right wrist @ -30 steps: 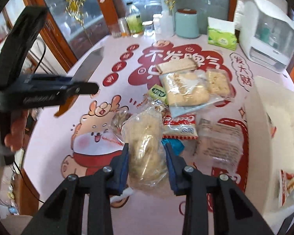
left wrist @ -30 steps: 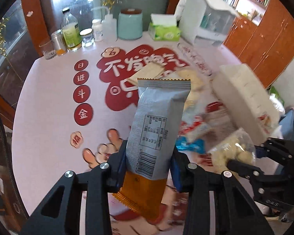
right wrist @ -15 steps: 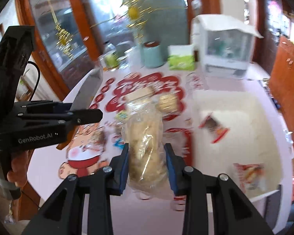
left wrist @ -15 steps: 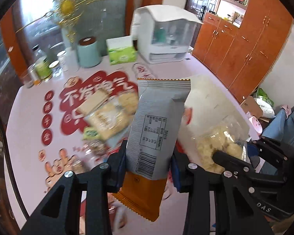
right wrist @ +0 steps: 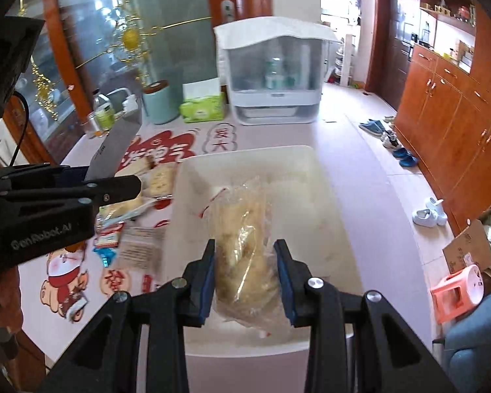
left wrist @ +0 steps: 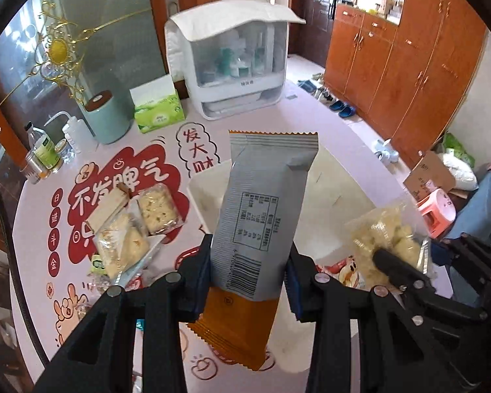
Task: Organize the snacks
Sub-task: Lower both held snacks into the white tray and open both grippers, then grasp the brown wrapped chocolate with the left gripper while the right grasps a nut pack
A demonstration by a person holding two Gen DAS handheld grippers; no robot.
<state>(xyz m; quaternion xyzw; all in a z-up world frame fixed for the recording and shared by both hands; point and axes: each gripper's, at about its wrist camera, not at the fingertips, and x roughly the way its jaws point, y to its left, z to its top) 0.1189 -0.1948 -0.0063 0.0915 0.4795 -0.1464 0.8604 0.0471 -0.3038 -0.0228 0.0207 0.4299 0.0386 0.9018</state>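
Grey-and-orange foil, a long snack pack [left wrist: 262, 216], stands upright clamped between the pads of the left tool [left wrist: 248, 278], while the right tool [right wrist: 245, 278] is clamped on a clear bag [right wrist: 245, 245] of pale puffs; both are held above the white bin [right wrist: 327, 203] at the desk's right edge, seemingly so each can be dropped straight in. Inside the bin I can make out only a small red-and-white packet [right wrist: 212, 201] and little else, while more snacks [left wrist: 137, 226] lie loose on the printed desk [left wrist: 42, 235] towards its left edge.
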